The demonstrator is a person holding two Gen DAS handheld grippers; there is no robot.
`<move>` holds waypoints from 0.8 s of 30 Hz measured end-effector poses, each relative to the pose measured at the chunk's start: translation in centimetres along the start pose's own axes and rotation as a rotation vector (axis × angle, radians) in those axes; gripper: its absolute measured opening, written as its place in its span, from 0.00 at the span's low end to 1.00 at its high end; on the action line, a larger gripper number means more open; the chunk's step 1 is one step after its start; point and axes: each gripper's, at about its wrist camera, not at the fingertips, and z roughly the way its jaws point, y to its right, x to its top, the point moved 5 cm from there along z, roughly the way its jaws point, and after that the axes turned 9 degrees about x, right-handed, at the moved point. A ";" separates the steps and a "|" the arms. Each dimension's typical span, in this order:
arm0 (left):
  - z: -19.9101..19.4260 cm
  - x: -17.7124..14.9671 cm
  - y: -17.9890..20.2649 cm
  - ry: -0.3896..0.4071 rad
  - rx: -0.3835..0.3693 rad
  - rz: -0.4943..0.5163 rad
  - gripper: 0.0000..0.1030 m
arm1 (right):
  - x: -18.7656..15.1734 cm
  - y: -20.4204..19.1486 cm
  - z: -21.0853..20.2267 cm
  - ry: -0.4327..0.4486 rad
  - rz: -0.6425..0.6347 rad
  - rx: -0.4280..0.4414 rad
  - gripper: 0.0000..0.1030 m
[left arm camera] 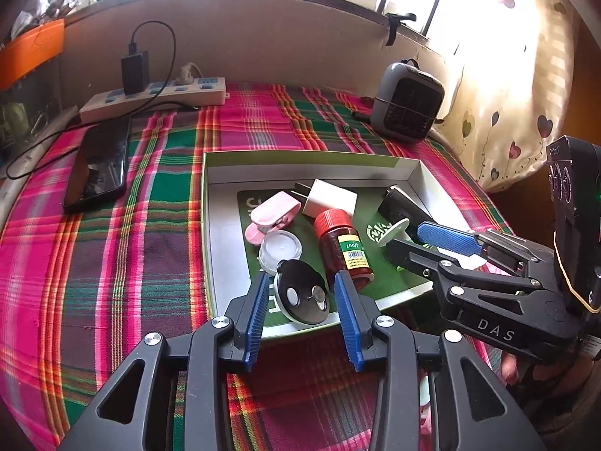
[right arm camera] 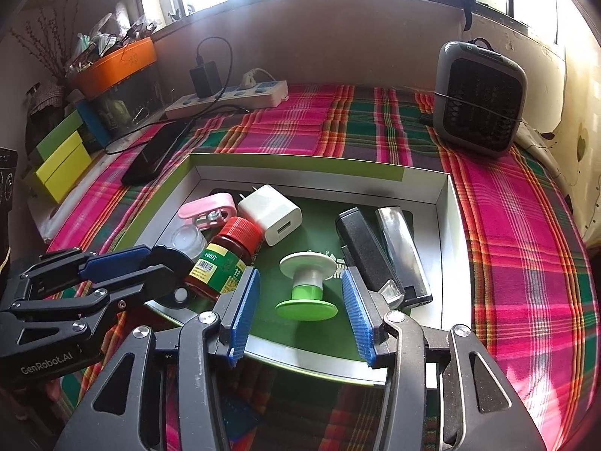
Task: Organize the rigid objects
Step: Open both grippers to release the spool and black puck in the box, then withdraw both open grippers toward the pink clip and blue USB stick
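A shallow box [left arm camera: 221, 233] [right arm camera: 447, 225] on the plaid cloth holds several small items. My left gripper [left arm camera: 302, 293] is open around a round black lid with silver discs [left arm camera: 302, 297] at the box's near edge. A red-capped brown bottle [left arm camera: 343, 248] [right arm camera: 225, 255] lies beside it. My right gripper [right arm camera: 300, 289] is open around a white and green spool [right arm camera: 306, 283], which also shows in the left wrist view [left arm camera: 392, 231]. A pink clip [left arm camera: 270, 212] [right arm camera: 208, 206], a white charger [left arm camera: 328, 197] [right arm camera: 272, 212], a clear cap [left arm camera: 280, 250] [right arm camera: 188, 242], a black stapler [right arm camera: 368, 251] and a silver lighter [right arm camera: 402, 244] lie in the box.
A black phone [left arm camera: 95, 167] [right arm camera: 157, 154] lies left of the box. A power strip [left arm camera: 154, 97] [right arm camera: 229, 97] with a plugged adapter runs along the back wall. A grey heater [left arm camera: 407, 101] [right arm camera: 479, 101] stands back right. Coloured boxes [right arm camera: 64, 158] are stacked at far left.
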 end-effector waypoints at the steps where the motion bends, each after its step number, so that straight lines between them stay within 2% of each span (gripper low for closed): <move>1: -0.2 0.0 0.1 0.005 0.006 0.005 0.35 | 0.0 -0.1 -0.1 0.004 0.001 -0.002 0.46; 16: -3.8 -1.2 0.5 0.051 0.019 0.010 0.36 | -1.0 -1.6 -3.8 0.060 0.013 -0.016 0.46; 24: -5.4 -2.2 -0.1 0.073 0.027 -0.013 0.36 | -3.1 -3.0 -5.1 0.052 0.000 -0.015 0.46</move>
